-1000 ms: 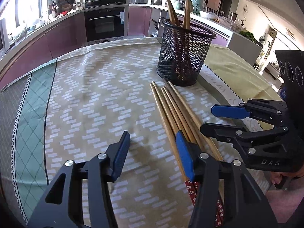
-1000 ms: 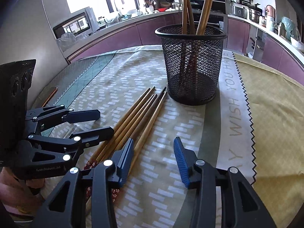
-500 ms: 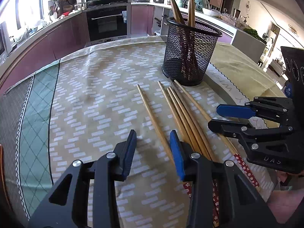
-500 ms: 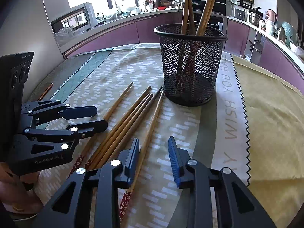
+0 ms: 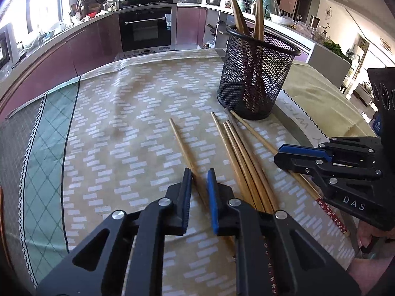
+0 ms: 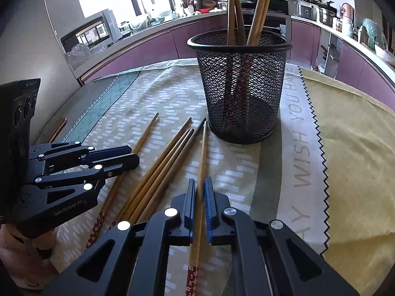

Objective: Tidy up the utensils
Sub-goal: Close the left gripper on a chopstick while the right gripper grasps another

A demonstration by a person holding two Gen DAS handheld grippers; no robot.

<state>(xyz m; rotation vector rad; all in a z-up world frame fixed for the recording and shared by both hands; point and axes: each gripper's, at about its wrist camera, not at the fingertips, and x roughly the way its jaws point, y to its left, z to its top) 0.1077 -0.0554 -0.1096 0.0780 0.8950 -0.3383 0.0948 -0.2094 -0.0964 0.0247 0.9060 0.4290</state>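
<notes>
A black mesh cup stands on the tablecloth and holds several wooden chopsticks upright. More chopsticks lie flat in front of it. My left gripper is shut on one chopstick that lies apart, left of the bundle. My right gripper is shut on the rightmost chopstick. Each gripper shows in the other's view: the right one in the left wrist view, the left one in the right wrist view.
A patterned tablecloth covers the table, with a yellow cloth on the right. Kitchen counters and an oven stand behind. A thin copper-coloured object lies at the table's left edge.
Both grippers have closed from wide open onto a chopstick each. One chopstick has been pushed left, away from the bundle, and the rightmost one has been separated to the right.
</notes>
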